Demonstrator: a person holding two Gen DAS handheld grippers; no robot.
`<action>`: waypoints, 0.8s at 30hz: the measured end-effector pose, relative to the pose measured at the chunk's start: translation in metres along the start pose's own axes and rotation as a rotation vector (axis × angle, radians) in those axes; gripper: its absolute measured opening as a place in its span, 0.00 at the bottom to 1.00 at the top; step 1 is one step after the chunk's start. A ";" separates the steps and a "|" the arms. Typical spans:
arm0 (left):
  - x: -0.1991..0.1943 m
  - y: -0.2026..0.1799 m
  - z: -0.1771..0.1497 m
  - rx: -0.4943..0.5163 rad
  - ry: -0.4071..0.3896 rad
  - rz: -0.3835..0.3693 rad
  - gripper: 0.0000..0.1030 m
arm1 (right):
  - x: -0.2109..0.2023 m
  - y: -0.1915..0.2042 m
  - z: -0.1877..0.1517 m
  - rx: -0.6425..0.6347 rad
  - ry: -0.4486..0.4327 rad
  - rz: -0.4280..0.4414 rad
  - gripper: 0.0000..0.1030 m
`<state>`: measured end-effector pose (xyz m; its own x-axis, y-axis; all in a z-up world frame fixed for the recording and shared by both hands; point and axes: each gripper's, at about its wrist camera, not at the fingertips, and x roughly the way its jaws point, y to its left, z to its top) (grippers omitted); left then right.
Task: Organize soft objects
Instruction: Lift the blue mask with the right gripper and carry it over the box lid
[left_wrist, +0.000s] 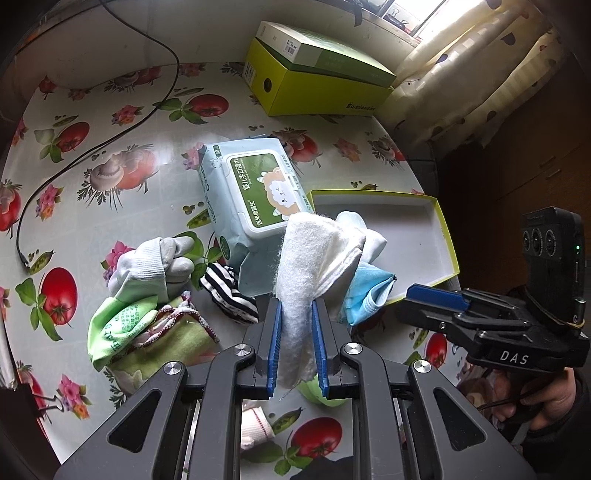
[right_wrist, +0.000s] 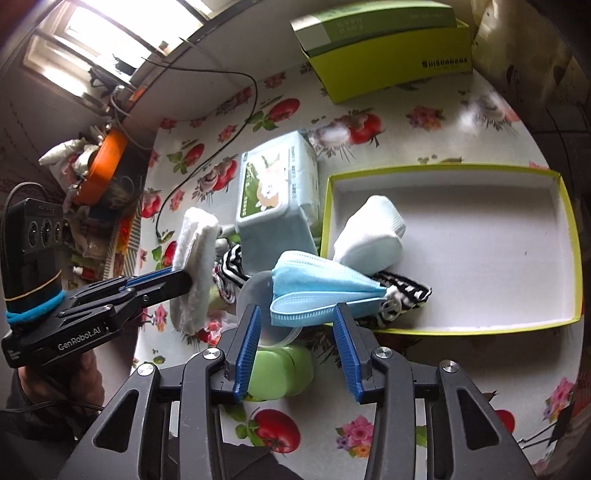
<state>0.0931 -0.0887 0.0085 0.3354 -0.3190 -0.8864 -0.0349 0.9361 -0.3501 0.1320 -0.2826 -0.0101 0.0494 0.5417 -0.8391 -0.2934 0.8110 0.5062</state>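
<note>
Left tongs (left_wrist: 297, 314) pinch white cloth (left_wrist: 306, 266) — right tongs (right_wrist: 299, 325) gape, angled downward.

My desk (left_wrist: 122, 140) is covered with a glossy white cloth printed with tomatoes, mushrooms and pink flowers. A yellow-green box (left_wrist: 317, 88) sits at its far edge. Near the middle lies a pale blue pack of wet wipes (left_wrist: 255, 195) with a green lid. Just beside it, toward the right edge, rests a shallow yellow-rimmed tray (right_wrist: 569, 229). A black cable (left_wrist: 110, 133) trails in from the far left corner. Along the near edge lie a grey work glove (left_wrist: 155, 266), a green cloth (left_wrist: 147, 332), a striped black-and-white sock (left_wrist: 229, 295) and a green plastic container (right_wrist: 280, 373).
</note>
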 end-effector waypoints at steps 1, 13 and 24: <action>0.001 0.000 0.000 -0.001 0.001 0.001 0.17 | 0.005 -0.002 0.000 0.025 0.013 0.009 0.49; -0.001 0.006 -0.002 -0.019 0.001 0.010 0.17 | 0.029 -0.033 0.002 0.410 0.017 0.160 0.56; 0.000 0.001 -0.001 -0.004 0.005 0.003 0.17 | 0.019 -0.040 0.001 0.377 -0.006 0.124 0.10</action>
<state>0.0923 -0.0881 0.0080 0.3302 -0.3167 -0.8892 -0.0400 0.9365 -0.3484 0.1454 -0.3048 -0.0462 0.0419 0.6408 -0.7666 0.0733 0.7632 0.6420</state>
